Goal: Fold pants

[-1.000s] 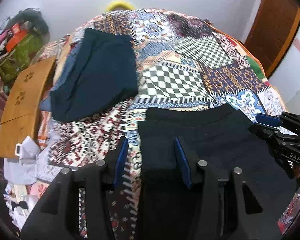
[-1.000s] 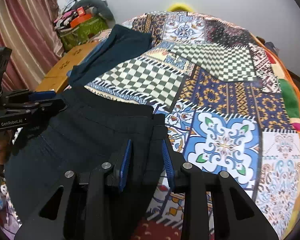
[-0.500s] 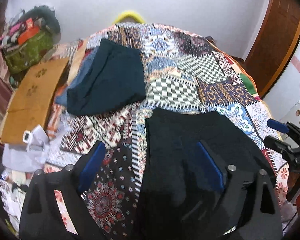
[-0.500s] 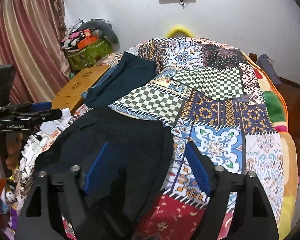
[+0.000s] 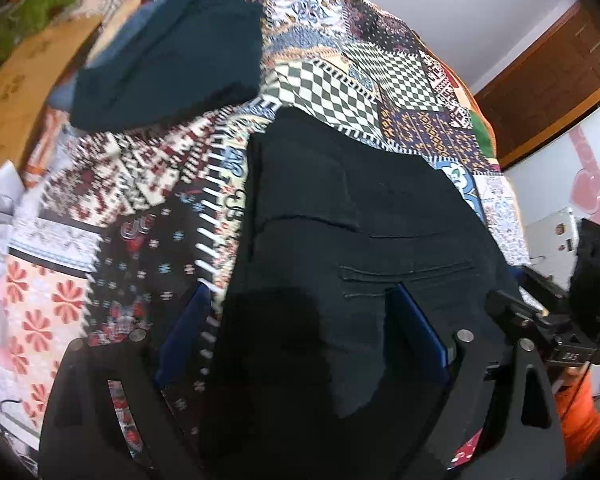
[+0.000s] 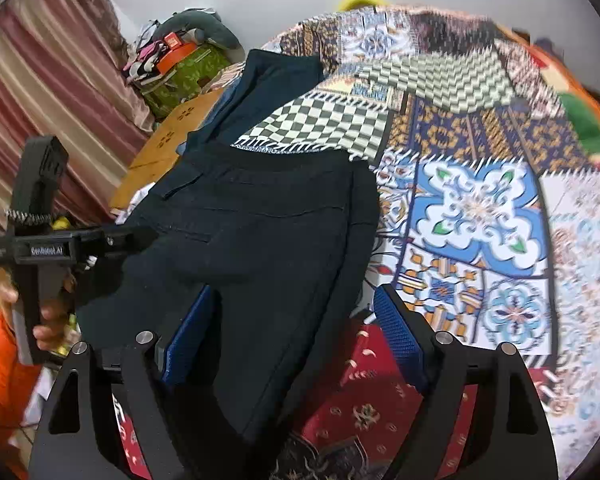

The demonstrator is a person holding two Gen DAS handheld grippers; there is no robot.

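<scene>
Pants [image 5: 340, 240] beneath both grippers' spread jaws

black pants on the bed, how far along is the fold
Done, it seems: the black pants lie folded into a compact stack on the patchwork bedspread, and a dark teal folded garment sits farther back. In hand: nothing. The left gripper and right gripper have just opened, jaws wide and not pressing the cloth. Left: perhaps moving it to the pile.

Pants [image 5: 340, 216]: matt black woven cloth, stitched seams. Bedspread [image 6: 480, 208]: printed patchwork cloth. Fingers [image 6: 398, 336]: blue textured pads on matt black plastic.
</scene>
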